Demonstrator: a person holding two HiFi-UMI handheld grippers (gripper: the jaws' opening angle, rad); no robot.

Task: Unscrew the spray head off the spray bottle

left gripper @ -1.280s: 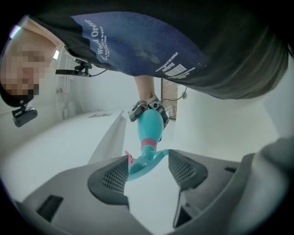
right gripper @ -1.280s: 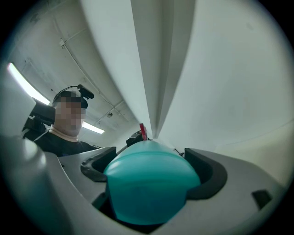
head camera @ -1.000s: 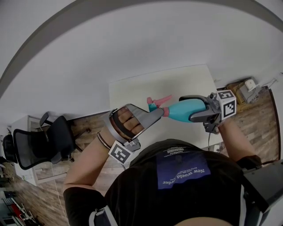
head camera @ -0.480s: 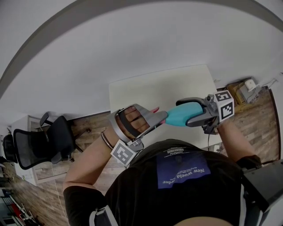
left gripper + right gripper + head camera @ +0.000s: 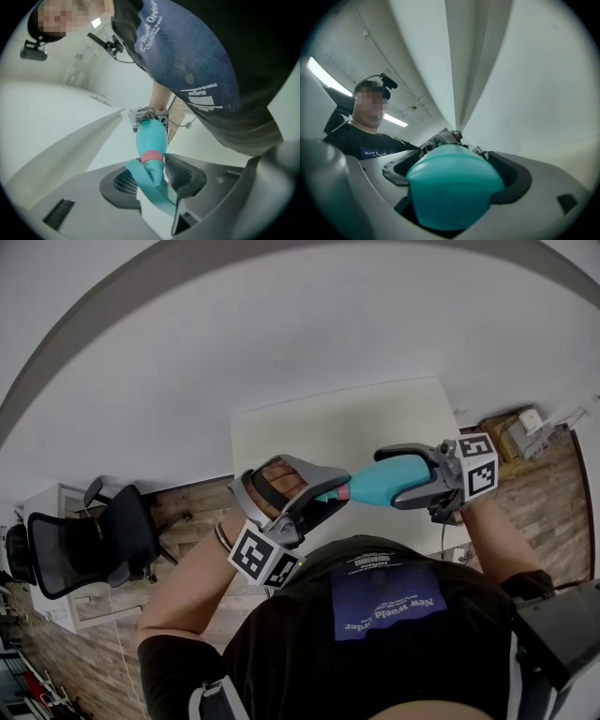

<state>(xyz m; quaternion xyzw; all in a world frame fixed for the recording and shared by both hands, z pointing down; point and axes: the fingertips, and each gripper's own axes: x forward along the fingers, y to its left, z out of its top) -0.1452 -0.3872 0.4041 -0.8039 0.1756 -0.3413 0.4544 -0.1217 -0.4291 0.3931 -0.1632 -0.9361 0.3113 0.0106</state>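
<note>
A teal spray bottle [image 5: 382, 481] hangs level in the air above the white table [image 5: 309, 427]. My right gripper [image 5: 396, 478] is shut on the bottle's body, whose rounded bottom [image 5: 454, 192] fills the right gripper view. The teal spray head [image 5: 151, 182] with its pink collar [image 5: 152, 157] lies between my left gripper's [image 5: 153, 177] pads, which press on it. The left jaws have just been closing on that head. In the head view the left gripper [image 5: 328, 495] covers most of the head; only the pink collar [image 5: 343, 491] shows.
A black office chair [image 5: 89, 540] stands on the wooden floor at the left. Small items lie on the floor [image 5: 525, 427] past the table's right end. The person's torso in a dark shirt [image 5: 384, 615] is close behind both grippers.
The left gripper has rolled, so its marker cube now faces the camera lower down. Its jaws have closed round the spray head, and the pink trigger seen before is now hidden. The right gripper has stayed put.
</note>
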